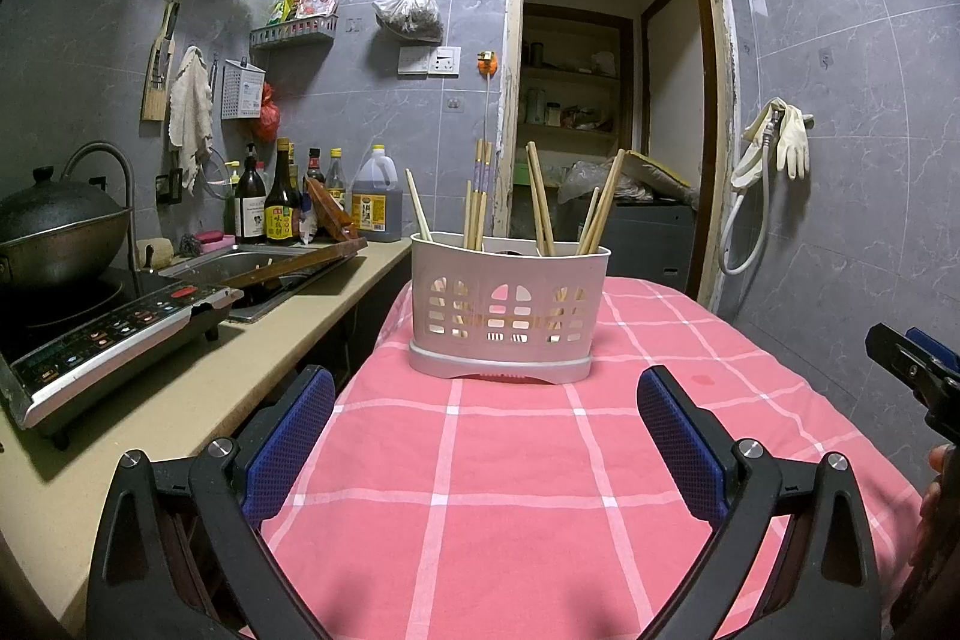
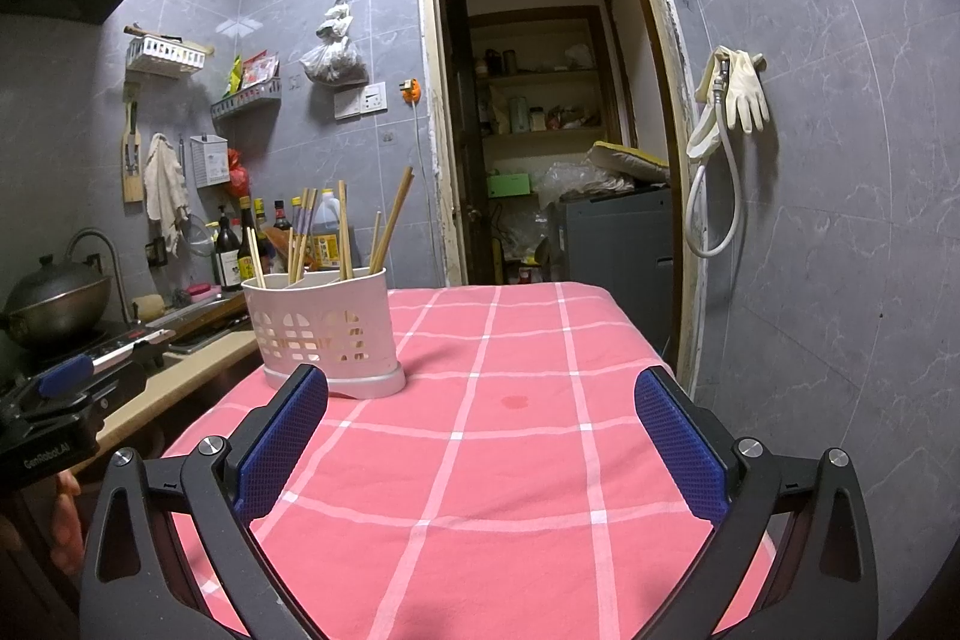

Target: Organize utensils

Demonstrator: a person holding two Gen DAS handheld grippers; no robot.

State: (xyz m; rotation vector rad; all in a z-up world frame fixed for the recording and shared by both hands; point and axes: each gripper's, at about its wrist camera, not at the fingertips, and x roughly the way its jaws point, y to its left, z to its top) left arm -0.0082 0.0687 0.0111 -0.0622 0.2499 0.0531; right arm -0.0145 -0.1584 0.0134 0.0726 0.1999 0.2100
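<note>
Utensil holder: white plastic, matt, with perforated lattice walls and a smooth grey plastic base. Chopsticks: pale wood or bamboo, unvarnished in appearance; several carry a printed purple band. Tablecloth: pink woven cloth with white check lines, matt, slightly creased. Left gripper and right gripper: black matt plastic frames, metal pivot screws, blue pads with a fine rough grid texture. Wall tiles: grey, marbled, semi-gloss. Wok: dark metal, dull finish. Countertop: beige, smooth, matt.
</note>
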